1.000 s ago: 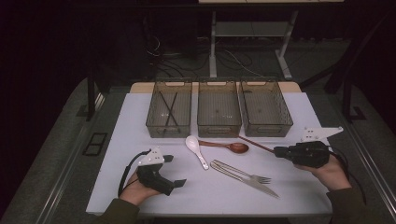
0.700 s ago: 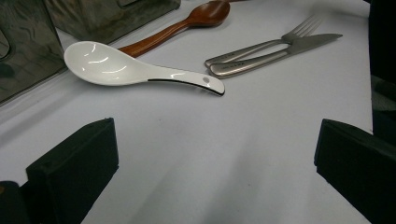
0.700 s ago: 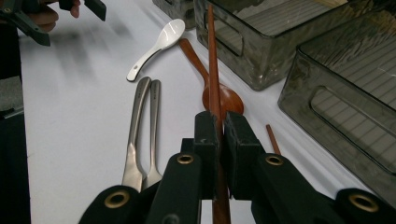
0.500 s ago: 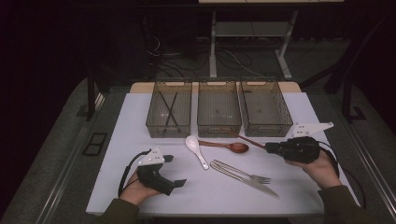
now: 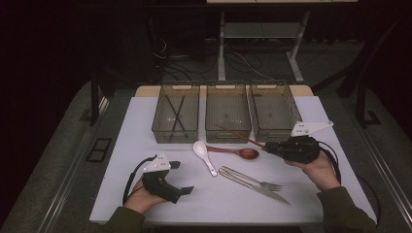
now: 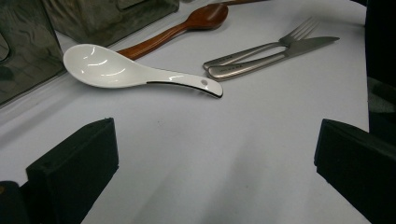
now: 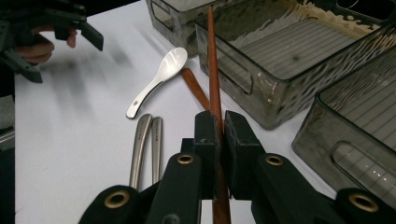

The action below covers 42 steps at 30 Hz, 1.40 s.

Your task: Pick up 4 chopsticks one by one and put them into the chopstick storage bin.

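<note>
My right gripper (image 5: 268, 147) (image 7: 217, 121) is shut on a thin reddish-brown chopstick (image 5: 240, 136) (image 7: 212, 60). It holds the stick nearly level, and the far end reaches the front wall of the middle bin (image 5: 227, 133). At the table's front left my left gripper (image 5: 180, 177) (image 6: 215, 163) rests open with only bare tabletop between its jaws. A white ceramic spoon (image 5: 203, 154) (image 6: 116, 70), a wooden spoon (image 5: 238, 152) (image 6: 187, 23), a fork (image 5: 252, 179) (image 6: 261, 46) and a knife (image 5: 262, 190) (image 6: 280, 58) lie between the two grippers.
Three clear bins stand in a row at the back of the white table (image 5: 311, 204). The left bin (image 5: 160, 131) holds dark chopsticks (image 5: 176, 114); the right bin (image 5: 274, 132) looks empty. In the right gripper view the other hand and its gripper (image 7: 46, 23) sit far left.
My right gripper has carried the chopstick leftward and toward the bins. The left gripper has stayed where it was.
</note>
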Tool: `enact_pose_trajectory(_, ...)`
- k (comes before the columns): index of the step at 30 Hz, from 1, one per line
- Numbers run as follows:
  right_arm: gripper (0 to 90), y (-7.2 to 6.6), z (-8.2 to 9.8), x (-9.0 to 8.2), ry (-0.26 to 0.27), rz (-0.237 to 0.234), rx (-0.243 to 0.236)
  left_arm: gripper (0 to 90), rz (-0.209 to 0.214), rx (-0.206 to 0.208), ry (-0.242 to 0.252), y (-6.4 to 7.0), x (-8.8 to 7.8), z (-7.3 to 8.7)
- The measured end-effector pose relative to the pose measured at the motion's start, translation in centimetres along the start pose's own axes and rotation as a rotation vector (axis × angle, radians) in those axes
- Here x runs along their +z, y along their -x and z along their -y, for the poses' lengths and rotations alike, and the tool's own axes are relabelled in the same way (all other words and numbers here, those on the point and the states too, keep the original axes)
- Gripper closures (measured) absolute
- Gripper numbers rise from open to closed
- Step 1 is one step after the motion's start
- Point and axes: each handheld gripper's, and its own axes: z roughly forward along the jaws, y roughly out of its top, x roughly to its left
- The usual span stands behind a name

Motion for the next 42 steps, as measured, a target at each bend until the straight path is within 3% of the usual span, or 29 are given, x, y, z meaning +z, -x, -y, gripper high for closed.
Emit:
enact_pose_trajectory(16,84.2,-0.5,-2.8,2.8,0.003,0.029,0.014,0.0,-0.001,-0.007,0.005,0.0,0.1,0.0)
enact_pose_trajectory(27,84.2,-0.8,-4.8,5.2,0.007,0.047,0.061,0.0,-0.002,-0.009,0.010,-0.2,0.0,0.0)
enact_pose_trajectory(42,84.2,-1.4,-8.9,8.7,-0.036,0.074,0.046,0.0,0.001,-0.011,0.014,-0.1,0.1,0.0)
